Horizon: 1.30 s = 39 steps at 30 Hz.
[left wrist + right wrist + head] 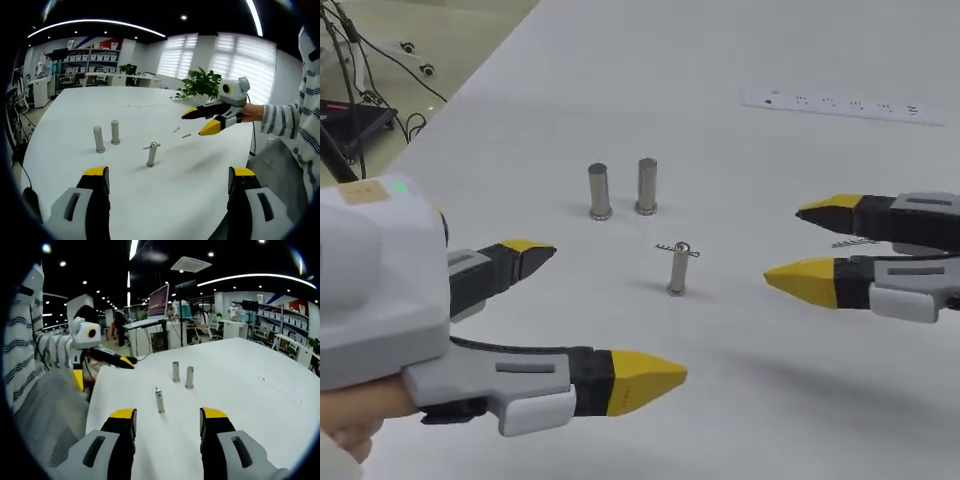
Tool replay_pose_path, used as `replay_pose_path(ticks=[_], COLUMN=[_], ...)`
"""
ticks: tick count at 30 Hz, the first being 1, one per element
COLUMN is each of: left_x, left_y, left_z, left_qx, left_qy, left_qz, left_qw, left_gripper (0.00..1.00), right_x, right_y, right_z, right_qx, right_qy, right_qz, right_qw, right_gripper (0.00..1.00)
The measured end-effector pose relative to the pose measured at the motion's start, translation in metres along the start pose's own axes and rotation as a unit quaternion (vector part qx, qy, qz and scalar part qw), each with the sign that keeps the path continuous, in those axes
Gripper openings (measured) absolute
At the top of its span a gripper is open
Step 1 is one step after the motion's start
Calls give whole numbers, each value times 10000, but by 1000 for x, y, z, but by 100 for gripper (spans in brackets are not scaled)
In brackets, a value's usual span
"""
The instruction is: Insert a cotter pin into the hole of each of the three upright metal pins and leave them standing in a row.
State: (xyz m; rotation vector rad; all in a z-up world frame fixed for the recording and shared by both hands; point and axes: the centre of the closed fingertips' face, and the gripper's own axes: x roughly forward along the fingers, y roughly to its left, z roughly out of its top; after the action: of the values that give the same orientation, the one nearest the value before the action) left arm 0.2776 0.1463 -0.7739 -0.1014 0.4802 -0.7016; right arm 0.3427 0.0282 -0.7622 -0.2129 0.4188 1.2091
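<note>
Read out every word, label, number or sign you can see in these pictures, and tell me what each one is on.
No text can be read anywhere in these pictures.
Long white power strip: dark marks, too small to read.
Tan sticker on the left gripper: blurred, no legible writing.
Lit computer monitor in the right gripper view: screen too blurred to read.

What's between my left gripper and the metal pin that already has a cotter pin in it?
Only bare white table between the left gripper and that metal pin, plain in the left gripper view.
</note>
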Motion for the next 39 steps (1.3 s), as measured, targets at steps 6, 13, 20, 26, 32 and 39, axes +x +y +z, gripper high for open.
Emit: replay_pose_path(ticks=[6, 13, 20, 26, 32, 39], left_x=[-6, -13, -16, -21, -21, -13], left_y=[6, 16, 24, 34, 46, 65], left_z=[4, 2, 1, 3, 7, 20], left_qx=[-175, -223, -182, -98, -15, 49], left_qy=[-92, -35, 23, 68, 67, -33], left_qz=[23, 111, 177, 240, 344, 441], left_qw=[9998, 9997, 9997, 9996, 9994, 9990], left_gripper=[99, 99, 99, 99, 99, 96], right_x=[-24, -44, -54, -62, -67, -65], right_y=[-6, -7, -12, -11, -11, -8], right_z=[-9, -25, -37, -45, -49, -50], right_qx=[245, 539, 876, 1108, 1240, 1343], right_qy=[39, 120, 117, 125, 85, 35], right_qz=[-370, -565, -929, -1039, -1146, -1214], right_qw=[9990, 9969, 9918, 9883, 9856, 9835], right_gripper=[69, 83, 100, 100, 100, 100])
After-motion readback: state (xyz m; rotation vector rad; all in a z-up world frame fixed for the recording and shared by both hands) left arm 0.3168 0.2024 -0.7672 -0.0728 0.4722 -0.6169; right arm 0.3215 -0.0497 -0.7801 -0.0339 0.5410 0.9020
